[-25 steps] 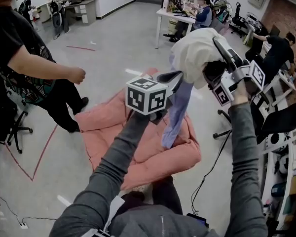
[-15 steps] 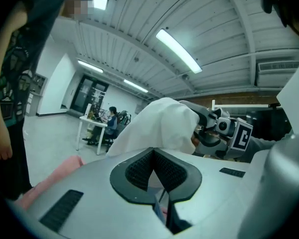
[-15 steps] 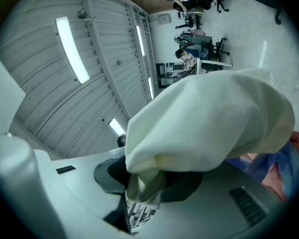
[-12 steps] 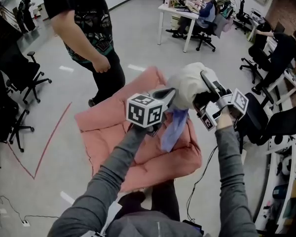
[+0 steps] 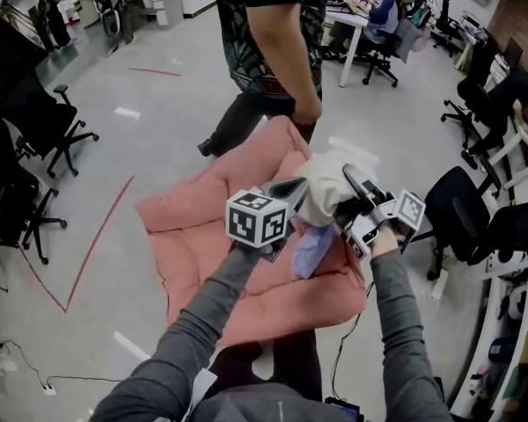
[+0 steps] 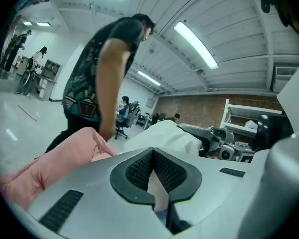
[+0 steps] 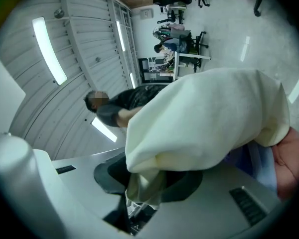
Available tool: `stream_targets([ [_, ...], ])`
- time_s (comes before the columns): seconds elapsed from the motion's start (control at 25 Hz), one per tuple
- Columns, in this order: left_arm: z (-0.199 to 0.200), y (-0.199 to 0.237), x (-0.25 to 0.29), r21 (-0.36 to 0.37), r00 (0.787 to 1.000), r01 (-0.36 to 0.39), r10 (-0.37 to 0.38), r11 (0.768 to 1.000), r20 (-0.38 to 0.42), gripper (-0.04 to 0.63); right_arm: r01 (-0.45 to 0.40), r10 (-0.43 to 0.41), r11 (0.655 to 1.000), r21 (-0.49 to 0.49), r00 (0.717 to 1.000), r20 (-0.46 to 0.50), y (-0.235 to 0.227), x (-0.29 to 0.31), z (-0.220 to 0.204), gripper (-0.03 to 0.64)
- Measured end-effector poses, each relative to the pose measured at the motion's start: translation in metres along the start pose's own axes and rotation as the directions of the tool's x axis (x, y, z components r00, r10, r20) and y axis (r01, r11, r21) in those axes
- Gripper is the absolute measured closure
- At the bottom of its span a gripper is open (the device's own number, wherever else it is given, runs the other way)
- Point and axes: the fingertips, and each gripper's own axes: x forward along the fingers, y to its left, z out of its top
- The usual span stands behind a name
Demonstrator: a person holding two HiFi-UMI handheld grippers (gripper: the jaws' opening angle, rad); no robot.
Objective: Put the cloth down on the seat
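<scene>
Both grippers have the cloth between them, above the seat, so the step in hand is the carry and lowering; the cloth is not yet set down.

Nearest, the left gripper (image 5: 290,187) has its 2 pads closed almost together on a thin fold of the cloth (image 5: 324,185); in its own view a pale sliver runs up between the ribbed pads (image 6: 139,171). Just beside it, the right gripper (image 5: 352,187) is clamped partway on a thicker bunch: the cream fabric (image 7: 209,118) is stuffed into its jaws and billows out over them.

The cloth is 1 cream bundle with a lavender tail (image 5: 308,251) hanging from it. It sits over the seat's right edge, between the far corner and the right corner. Whether the tail touches the seat I cannot tell.

The seat (image 5: 202,236) is a pink padded cushion spread below, bare toward its left and near edges.

Beyond it a bystander (image 5: 273,25) stands at the far corner, 1 hand (image 5: 308,112) close to that edge.

Next, as I judge it, both grippers should shift left toward the seat's middle, come down together until the fabric rests, then let go, keeping clear of the bystander's hand.
</scene>
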Motion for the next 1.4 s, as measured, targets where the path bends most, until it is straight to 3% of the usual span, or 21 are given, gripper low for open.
stream_targets([
  [0.48,-0.032,0.013,0.005,-0.036,0.999,-0.001,-0.001,0.999,-0.054,0.588,0.133,-0.133,0.991,0.03,0.991,-0.008,-0.08,-0.003,-0.021,0.5],
  [0.72,-0.041,0.006,0.014,-0.027,0.996,0.025,-0.027,0.999,-0.09,0.588,0.295,-0.297,0.953,0.068,0.954,0.031,-0.141,-0.015,-0.031,0.5],
  [0.84,-0.046,0.001,0.021,-0.028,0.994,0.032,-0.035,0.999,-0.099,0.588,0.306,-0.312,0.947,0.094,0.948,0.067,-0.165,-0.026,-0.025,0.5],
  [1.08,-0.071,0.005,0.027,-0.034,0.987,0.016,-0.021,0.999,-0.159,0.588,0.347,-0.348,0.937,0.026,0.935,0.073,-0.169,-0.021,-0.037,0.502],
  [1.4,-0.102,0.008,0.032,-0.025,0.963,-0.002,-0.005,1.0,-0.268,0.588,0.336,-0.347,0.936,0.105,0.931,0.11,-0.165,-0.025,-0.045,0.495],
])
